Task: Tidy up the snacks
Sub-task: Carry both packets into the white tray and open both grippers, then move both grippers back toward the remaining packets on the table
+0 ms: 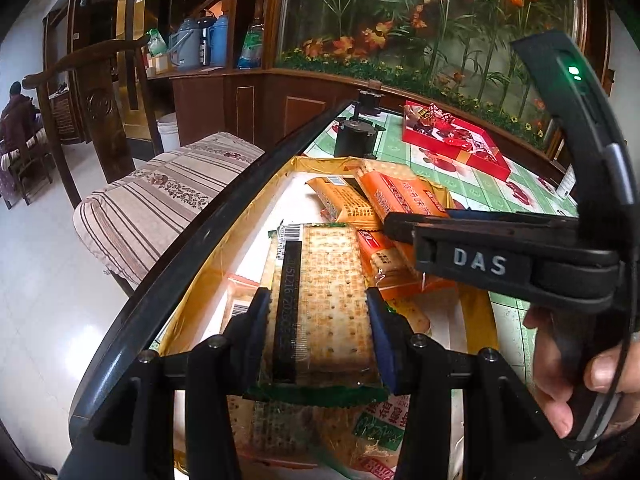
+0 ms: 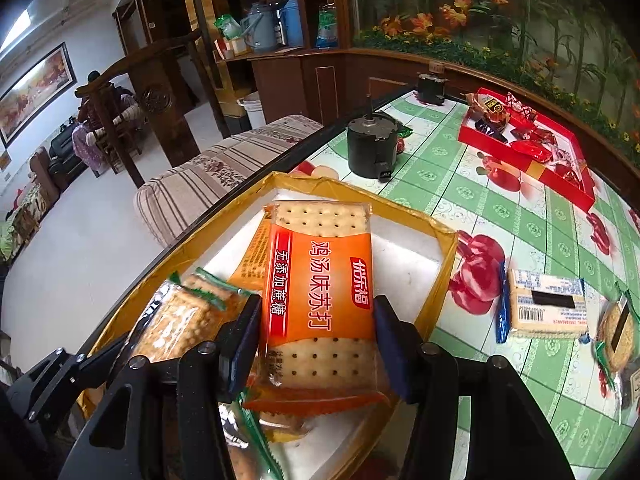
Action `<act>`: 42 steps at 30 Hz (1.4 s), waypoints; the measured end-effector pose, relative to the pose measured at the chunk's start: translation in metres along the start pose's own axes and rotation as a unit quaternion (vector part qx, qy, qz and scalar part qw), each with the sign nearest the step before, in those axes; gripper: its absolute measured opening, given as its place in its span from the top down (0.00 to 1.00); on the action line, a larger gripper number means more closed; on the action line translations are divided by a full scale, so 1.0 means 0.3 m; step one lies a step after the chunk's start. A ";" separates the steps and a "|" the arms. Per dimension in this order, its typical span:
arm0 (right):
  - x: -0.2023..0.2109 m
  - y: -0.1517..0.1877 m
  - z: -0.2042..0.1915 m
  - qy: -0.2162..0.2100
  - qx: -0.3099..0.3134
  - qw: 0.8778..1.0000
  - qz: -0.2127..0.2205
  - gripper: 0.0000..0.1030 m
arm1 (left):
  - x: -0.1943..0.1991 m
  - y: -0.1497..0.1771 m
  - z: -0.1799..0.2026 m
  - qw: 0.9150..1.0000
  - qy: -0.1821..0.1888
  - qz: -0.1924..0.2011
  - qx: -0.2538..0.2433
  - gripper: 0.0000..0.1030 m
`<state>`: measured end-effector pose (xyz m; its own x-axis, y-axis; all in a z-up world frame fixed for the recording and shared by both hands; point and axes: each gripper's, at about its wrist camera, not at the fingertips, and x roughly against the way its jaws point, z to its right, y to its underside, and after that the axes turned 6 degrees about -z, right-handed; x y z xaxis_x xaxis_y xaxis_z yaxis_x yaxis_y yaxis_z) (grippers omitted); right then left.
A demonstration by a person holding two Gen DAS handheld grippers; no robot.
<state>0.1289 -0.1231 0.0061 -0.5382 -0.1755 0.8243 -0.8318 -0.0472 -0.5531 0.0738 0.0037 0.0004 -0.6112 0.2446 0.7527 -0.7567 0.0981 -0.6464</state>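
A gold-rimmed tray (image 1: 192,300) with a white floor sits at the table's left edge and holds several cracker packs. My left gripper (image 1: 318,300) is shut on a green-edged cracker pack (image 1: 320,276), pads on its two long sides, above other green packs. From the right, the right gripper's fingers (image 1: 400,226) reach over the orange packs. In the right wrist view my right gripper (image 2: 318,304) has an orange cracker pack (image 2: 320,280) between its pads, which lie against its sides. The pack's far end rests on another orange pack in the tray (image 2: 444,248). Green packs (image 2: 180,320) lie to the left.
On the green patterned tablecloth lie a blue-edged cracker pack (image 2: 544,308) and a round cookie pack (image 2: 618,340) to the right of the tray. A black cylindrical device (image 2: 370,144) stands behind the tray. A red box of sweets (image 2: 528,160) sits far right. A striped cushioned chair (image 2: 208,184) borders the table.
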 end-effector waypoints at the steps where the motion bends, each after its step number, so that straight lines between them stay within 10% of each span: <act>1: 0.005 0.004 0.000 -0.007 -0.001 1.000 -0.002 0.38 | 0.001 -0.001 0.000 1.000 0.000 0.000 0.001 0.55; 25: 0.199 0.149 0.098 -0.050 -0.019 0.999 0.011 0.38 | 0.071 0.002 0.040 1.000 -0.003 0.012 -0.007 0.38; 42: 0.308 0.358 0.690 0.002 -0.185 0.982 0.039 0.38 | 0.127 -0.015 0.277 0.997 0.027 0.018 -0.074 0.36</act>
<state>0.0178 -0.3480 -0.0021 -0.6014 -0.1601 0.7827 -0.7806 0.3267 -0.5329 0.0347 -0.0677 0.0423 -0.6208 0.3025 0.7233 -0.6898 0.2277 -0.6873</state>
